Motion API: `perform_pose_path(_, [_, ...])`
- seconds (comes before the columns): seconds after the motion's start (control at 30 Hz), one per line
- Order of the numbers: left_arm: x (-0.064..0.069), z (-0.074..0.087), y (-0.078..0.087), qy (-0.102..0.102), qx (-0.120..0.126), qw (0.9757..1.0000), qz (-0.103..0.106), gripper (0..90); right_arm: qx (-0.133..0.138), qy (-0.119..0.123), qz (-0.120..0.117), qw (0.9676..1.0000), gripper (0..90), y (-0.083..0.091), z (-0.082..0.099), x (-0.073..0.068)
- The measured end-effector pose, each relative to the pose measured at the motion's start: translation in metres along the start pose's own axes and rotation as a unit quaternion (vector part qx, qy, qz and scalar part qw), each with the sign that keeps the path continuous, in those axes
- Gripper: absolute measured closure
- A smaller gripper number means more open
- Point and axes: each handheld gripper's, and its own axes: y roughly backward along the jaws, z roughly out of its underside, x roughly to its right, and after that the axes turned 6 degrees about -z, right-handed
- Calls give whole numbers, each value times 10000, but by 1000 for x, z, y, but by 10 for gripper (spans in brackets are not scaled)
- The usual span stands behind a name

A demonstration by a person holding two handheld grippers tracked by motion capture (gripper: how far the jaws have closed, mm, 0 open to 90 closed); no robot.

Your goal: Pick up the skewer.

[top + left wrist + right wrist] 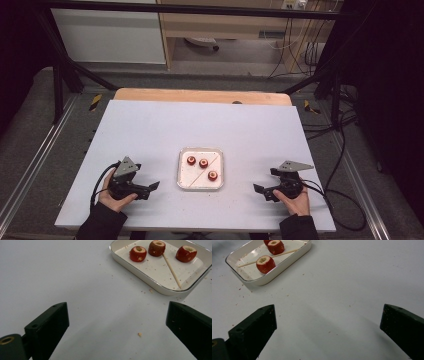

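Left gripper (152, 188), right gripper (259, 190): wide apart

A tray (182, 172) is sitting at the middle of the table (150, 130), holding three cored fruits (203, 163) and a skewer (206, 170) lying slantwise among them. The left gripper (150, 189) is resting left of it, the right gripper (261, 190) right.

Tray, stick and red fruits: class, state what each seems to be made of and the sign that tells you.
Tray: likely glazed ceramic or enamel; glossy white, darker rim line.
Stick: probably wood or bamboo; thin, pale tan, matte.
Fruits: seemingly real cored fruit; shiny red skin, pale hollowed tops, crumbs scattered around.
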Motion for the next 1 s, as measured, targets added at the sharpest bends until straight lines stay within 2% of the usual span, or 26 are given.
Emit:
perform_pose_path(0.27, [11,-10,-4,-67,-37,10000,35,44,8,15,4,10000,12,1,0,0])
perform_pose_path(0.43, [20,-21,-6,-118,-62,9999,18,45,19,12,2,10000,12,1,0,0])
perform_pose_path(0.53, [28,-30,-8,-139,-38,9999,31,47,26,-3,5,10000,12,1,0,0])
perform_pose_path(0.77, [48,-50,-20,-211,-164,9996,-26,68,-8,1,5,10000,13,1,0,0])
perform_pose_path(0.83, [54,-56,-25,-203,-213,9996,13,82,0,-8,4,10000,13,0,0,0])
perform_pose_path(1.0, [70,-67,-39,-296,-339,9990,-37,141,-25,0,23,10000,13,1,0,0])
